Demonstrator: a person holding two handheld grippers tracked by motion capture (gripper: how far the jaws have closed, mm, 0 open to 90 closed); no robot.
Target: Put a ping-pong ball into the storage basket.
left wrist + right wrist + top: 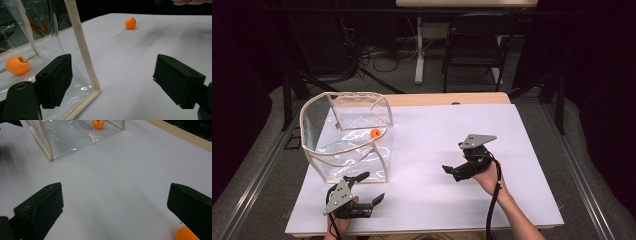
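Your left gripper (371, 189) sits at the near left of the white table sheet (427, 130), just beside the near corner of the clear plastic bag (319, 125). Its jaws stand wide apart and hold nothing. In the left gripper view (112, 80), one jaw lies close against the bag's transparent wall, near the cream-coloured edge binding (83, 50); whether it touches the plastic cannot be told. The other jaw is over bare sheet.

Your right gripper (451, 171) is right of centre, well apart from the bag, with its jaws pointing left toward it. In the right gripper view (113, 205) both jaws are spread wide with only white sheet between them.

One orange ball (375, 133) lies inside the bag, on its floor toward the far right side. The left gripper view shows it through the plastic (17, 65), bearing a dark mark on top; the right gripper view shows it at the top edge (98, 123).

A second orange ball (130, 23) rests on the open sheet, outside the bag, far across the table from your left gripper. In the right gripper view this ball (184, 233) lies just beside one of your right gripper's jaws, at the lower right corner, partly cut off by the frame; contact cannot be determined.

The bag stands upright with its mouth open. A strip of bare wooden table edge (447, 98) shows beyond the sheet.
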